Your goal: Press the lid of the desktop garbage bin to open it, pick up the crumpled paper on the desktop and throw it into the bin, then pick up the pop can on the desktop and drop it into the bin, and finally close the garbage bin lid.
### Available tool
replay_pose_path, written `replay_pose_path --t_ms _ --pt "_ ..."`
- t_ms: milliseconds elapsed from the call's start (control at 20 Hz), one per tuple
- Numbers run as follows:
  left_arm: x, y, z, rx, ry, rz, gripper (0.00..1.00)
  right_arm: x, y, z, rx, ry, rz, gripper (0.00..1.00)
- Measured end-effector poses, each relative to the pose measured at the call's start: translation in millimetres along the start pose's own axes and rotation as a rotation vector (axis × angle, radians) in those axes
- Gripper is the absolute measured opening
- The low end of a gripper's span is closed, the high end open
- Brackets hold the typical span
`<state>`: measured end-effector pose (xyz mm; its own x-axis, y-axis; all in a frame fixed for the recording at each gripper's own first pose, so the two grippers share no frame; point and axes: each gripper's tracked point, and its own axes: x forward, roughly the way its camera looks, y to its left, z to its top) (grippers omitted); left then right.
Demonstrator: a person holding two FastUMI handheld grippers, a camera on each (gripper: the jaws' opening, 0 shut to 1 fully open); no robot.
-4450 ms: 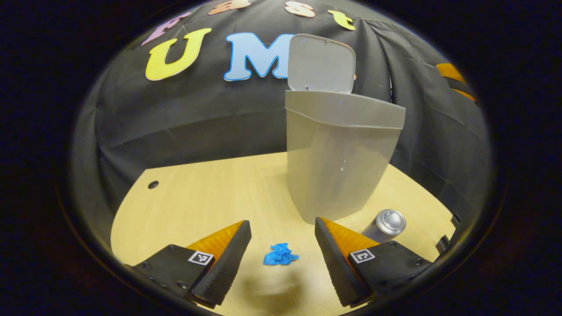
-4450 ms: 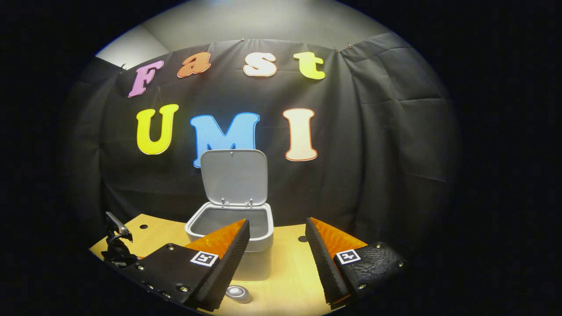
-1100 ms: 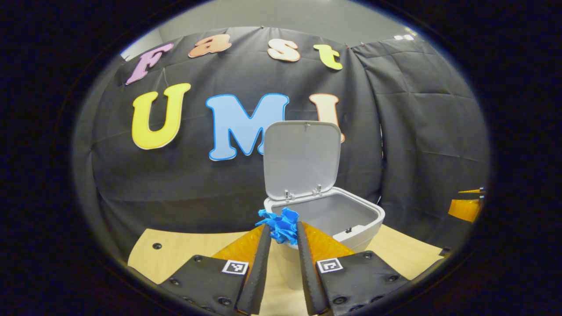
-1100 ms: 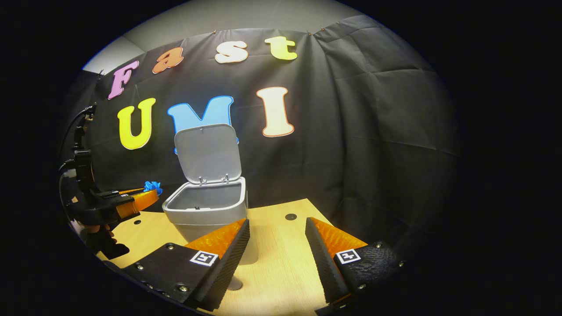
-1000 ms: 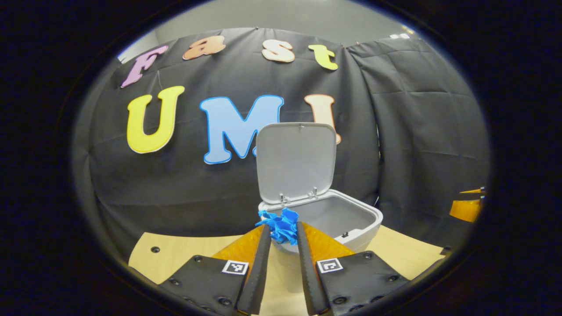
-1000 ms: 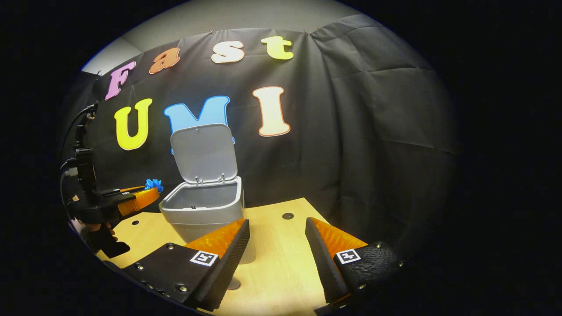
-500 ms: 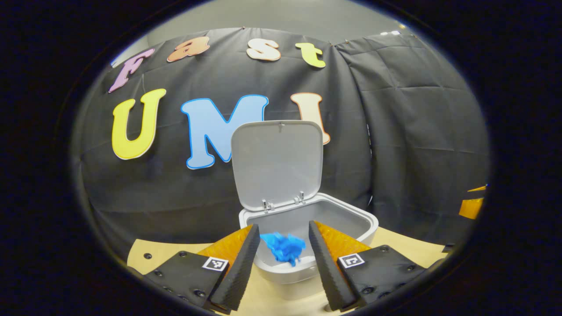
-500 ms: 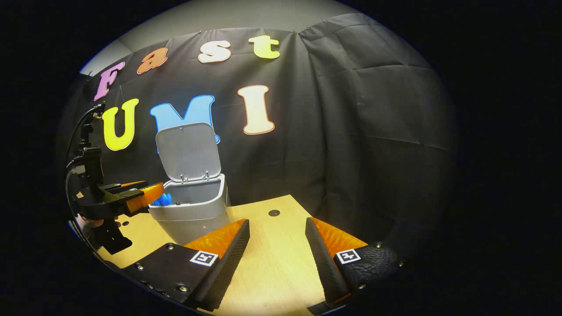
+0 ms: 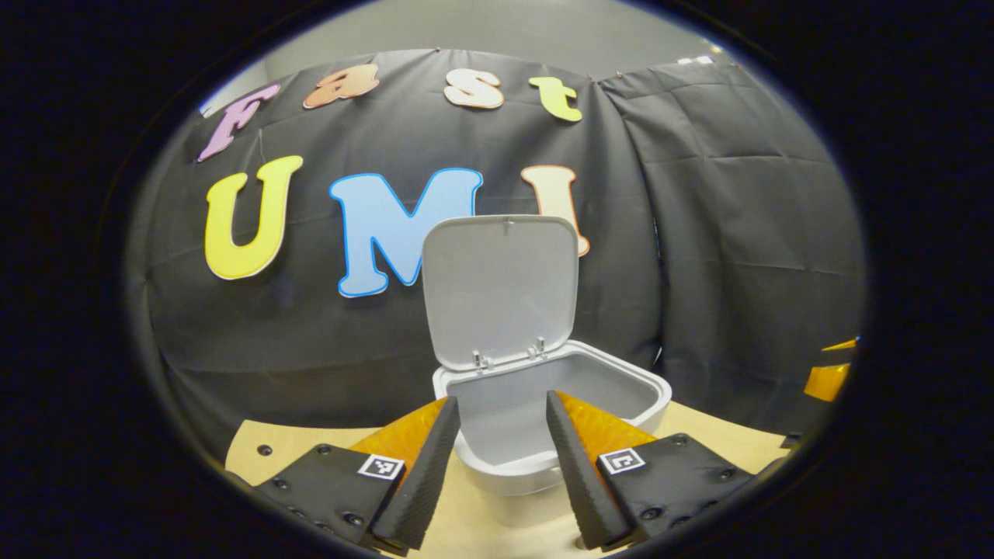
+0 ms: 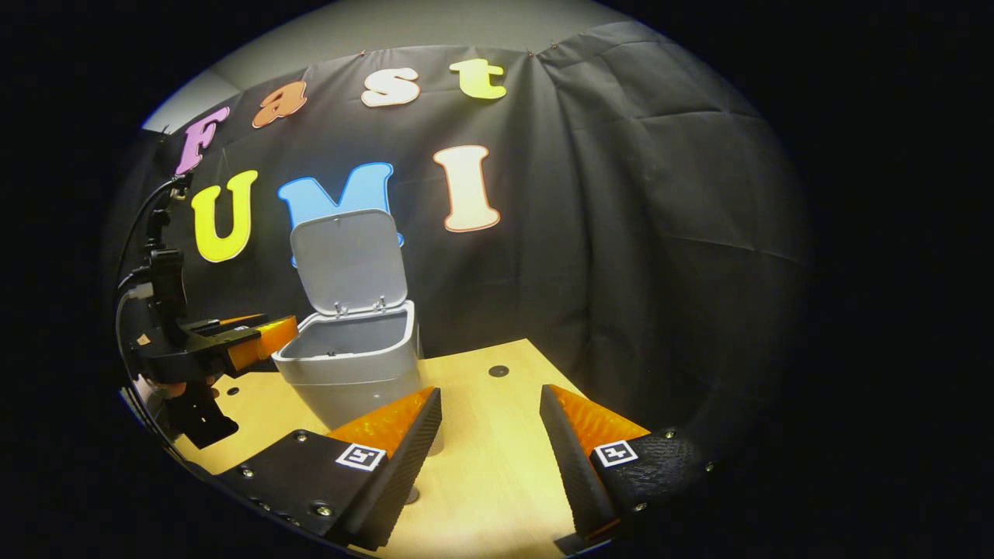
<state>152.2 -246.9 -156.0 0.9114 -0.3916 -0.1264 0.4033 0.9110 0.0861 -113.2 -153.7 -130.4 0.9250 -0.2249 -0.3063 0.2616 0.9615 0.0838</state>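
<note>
Jaws on my left gripper (image 9: pixel 497 435) are spread apart with nothing between them, held level just above the front rim of the garbage bin (image 9: pixel 656 388), fingertips reaching over the near lip toward the open cavity. In the right gripper view that same left gripper (image 10: pixel 264 335) sits at the bin's left rim, a hand (image 10: pixel 177 388) on its dark grip below and a cable looping up behind it. My right gripper (image 10: pixel 489 431) is also spread wide and empty, hovering low over the table (image 10: pixel 497 466), with the bin (image 10: pixel 349 373) ahead and to the left of its fingers, clearly apart from them. Bin is smooth matte grey plastic, rounded-rectangle in plan, walls tapering toward the base, thick rolled rim. Lid (image 9: pixel 501 291) stands upright at the far edge on two small hinge tabs, a flat panel with rounded corners and a shallow raised border. Bin interior reads plain grey from the left gripper view; its floor is hidden, so I cannot tell where the crumpled paper lies. Finger inner faces are ribbed with fine ridges, wedge-shaped, each on a flat bolted plate carrying a small square marker. Table is light wood-grain laminate with small round holes near its far edge (image 10: pixel 498 371). Backdrop is creased black cloth (image 10: pixel 660 233).
</note>
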Motion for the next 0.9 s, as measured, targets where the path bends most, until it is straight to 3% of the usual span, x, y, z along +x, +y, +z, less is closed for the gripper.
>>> replay_pose_path --t_ms 50,100,150,200,500,900 --pt "-3 4 1 -0.001 0.000 0.007 0.81 0 5 -2 -0.005 0.005 0.012 0.91" --pt "-5 7 1 -0.004 0.000 0.012 0.79 1 10 -4 -0.009 0.009 0.028 0.83" --pt "-9 10 1 -0.004 0.000 0.022 0.83 2 18 -4 -0.013 0.015 0.052 0.83" --pt "-13 14 2 -0.005 0.000 0.029 0.86 3 23 -5 -0.017 0.020 0.068 1.00" --pt "-35 43 2 -0.002 0.001 0.090 0.96 14 57 -17 -0.055 0.048 0.148 0.99" --pt "-77 92 0 0.010 0.013 0.174 0.96 32 106 -74 -0.116 0.142 0.245 0.99"
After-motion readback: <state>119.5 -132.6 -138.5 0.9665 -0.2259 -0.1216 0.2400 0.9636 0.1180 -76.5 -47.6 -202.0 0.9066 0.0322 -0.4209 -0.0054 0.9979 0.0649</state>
